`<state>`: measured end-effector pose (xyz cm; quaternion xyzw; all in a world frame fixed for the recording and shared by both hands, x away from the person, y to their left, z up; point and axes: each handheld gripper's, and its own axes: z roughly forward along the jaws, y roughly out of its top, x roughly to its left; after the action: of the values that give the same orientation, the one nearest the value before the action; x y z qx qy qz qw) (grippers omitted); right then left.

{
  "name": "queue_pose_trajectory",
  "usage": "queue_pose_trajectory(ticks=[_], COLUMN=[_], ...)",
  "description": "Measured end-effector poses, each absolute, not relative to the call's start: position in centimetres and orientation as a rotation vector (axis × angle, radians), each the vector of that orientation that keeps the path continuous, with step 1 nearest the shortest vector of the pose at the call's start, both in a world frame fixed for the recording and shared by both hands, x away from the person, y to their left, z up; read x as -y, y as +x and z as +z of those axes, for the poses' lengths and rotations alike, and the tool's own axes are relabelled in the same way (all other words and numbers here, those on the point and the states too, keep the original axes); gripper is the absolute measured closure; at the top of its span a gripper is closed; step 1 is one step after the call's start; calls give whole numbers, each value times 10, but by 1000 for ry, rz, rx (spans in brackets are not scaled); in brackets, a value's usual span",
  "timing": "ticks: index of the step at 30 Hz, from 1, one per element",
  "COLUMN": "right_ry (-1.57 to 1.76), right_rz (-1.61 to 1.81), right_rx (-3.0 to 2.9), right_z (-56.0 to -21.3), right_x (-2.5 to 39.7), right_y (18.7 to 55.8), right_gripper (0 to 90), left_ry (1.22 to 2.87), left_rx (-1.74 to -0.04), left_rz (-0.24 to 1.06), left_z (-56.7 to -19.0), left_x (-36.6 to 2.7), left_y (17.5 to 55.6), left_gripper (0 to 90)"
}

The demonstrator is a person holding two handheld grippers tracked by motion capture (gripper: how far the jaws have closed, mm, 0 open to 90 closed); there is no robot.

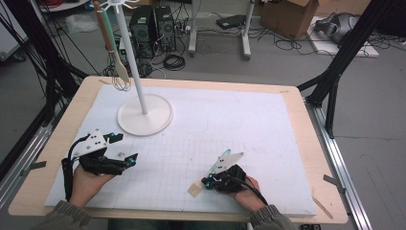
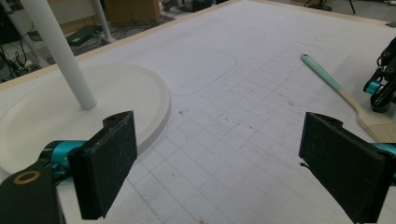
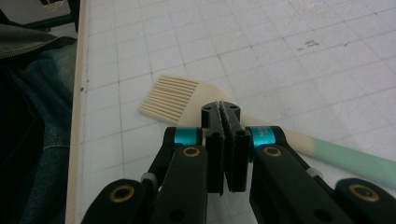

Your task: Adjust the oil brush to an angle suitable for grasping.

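Observation:
A pastry brush with pale bristles and a mint-green handle lies flat on the white gridded mat near the front edge. My right gripper is shut, jaws pressed flat together with nothing between them, their tips just over the brush's neck. The left gripper view has the brush lying at the right with that gripper beside it. My left gripper is open and empty above the mat's left side; its pads stand wide apart.
A white hanging stand with a round base stands at the mat's back left, close ahead of the left gripper. A whisk and a wooden-handled utensil hang from its top. The wooden table edge runs near the brush's bristles.

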<state>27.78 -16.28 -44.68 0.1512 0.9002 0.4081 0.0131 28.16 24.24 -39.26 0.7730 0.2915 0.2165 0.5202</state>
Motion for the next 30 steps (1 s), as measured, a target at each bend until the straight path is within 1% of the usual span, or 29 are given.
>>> queue_pose_trajectory(ticks=[10, 26, 30], right_ry=[484, 479, 474], right_rz=[1270, 1249, 1273], right_rx=[-2780, -2751, -2756], right_z=[-447, -447, -446], right_x=[148, 115, 114], right_y=[282, 303, 305], right_gripper=[884, 890, 889], left_ry=[1862, 1869, 1867], left_rx=[-693, -686, -685], left_rz=[519, 514, 510], left_z=[-393, -394, -394], left_x=[-241, -241, -241], left_y=[282, 282, 282], left_gripper=[120, 121, 121])
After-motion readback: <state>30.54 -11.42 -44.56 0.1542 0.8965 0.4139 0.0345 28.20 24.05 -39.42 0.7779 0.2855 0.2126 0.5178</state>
